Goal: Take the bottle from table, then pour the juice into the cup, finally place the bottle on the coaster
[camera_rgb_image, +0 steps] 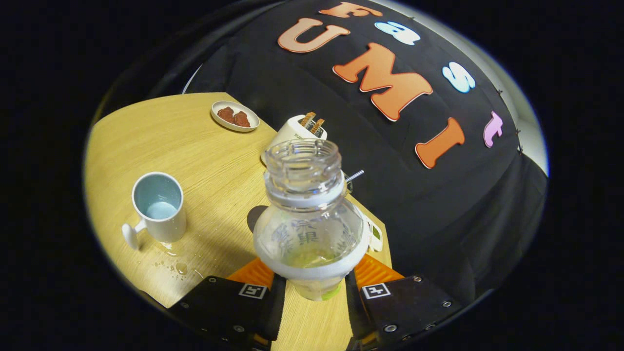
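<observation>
1. Although the bottle (310, 214) is uncapped and nearly empty, it is held upright off the worktop (209, 161), with both fingers of the gripper (314, 287) pressing on its lower body from either side; the gripper is clenched on the bottle.
2. Only a thin layer of pale yellowish liquid shows at the bottom of the bottle. The remainder of its clear body appears empty.
3. A cup (159, 207) stands upright on the worktop, beyond the fingers and off to the left of the bottle, well apart from it. Liquid is visible inside the cup, at a low level.
4. Droplets and a small wet patch (176, 265) lie on the worktop just beside the base of the cup, on the side nearer the gripper. In my judgement some juice missed the cup.
5. A dark round item (254, 217), judged to be the coaster, lies on the worktop just behind the bottle and is largely hidden by it. Its surface carries nothing, as far as can be seen.
6. Assessment of progress: the pick-up is done, and the pour is judged done or very nearly so, given the state of bottle and cup. Outstanding: setting the bottle down on the coaster and letting go.
7. Other items noted: a small plate (217, 117) with two brown pieces, and a white toaster (292, 134), both farther back on the worktop.
</observation>
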Tool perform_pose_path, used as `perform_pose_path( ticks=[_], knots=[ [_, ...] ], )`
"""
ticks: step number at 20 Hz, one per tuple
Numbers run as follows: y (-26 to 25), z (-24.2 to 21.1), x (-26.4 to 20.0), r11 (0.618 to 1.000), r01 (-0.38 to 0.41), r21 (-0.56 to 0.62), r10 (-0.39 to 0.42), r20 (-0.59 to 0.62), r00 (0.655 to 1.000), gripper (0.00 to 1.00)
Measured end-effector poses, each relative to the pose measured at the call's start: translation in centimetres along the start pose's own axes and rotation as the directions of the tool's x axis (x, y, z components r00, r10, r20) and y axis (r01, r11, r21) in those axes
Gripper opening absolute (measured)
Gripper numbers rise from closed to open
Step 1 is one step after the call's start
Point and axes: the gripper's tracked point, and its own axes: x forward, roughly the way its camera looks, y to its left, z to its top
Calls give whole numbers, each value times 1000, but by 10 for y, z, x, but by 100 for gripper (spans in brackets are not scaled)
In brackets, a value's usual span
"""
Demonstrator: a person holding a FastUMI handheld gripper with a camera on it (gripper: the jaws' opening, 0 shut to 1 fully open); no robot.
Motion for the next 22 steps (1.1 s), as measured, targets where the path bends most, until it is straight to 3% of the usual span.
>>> perform_pose_path(
  ticks=[4, 13, 22],
  knots=[
    [3, 12, -2, 990, 65, -129, -61, 36, 997, 56],
    [39, 33, 3, 938, 81, -337, -49, 103, 993, 56],
    [59, 42, 10, 843, 138, -519, -68, 151, 986, 56]
  ],
)
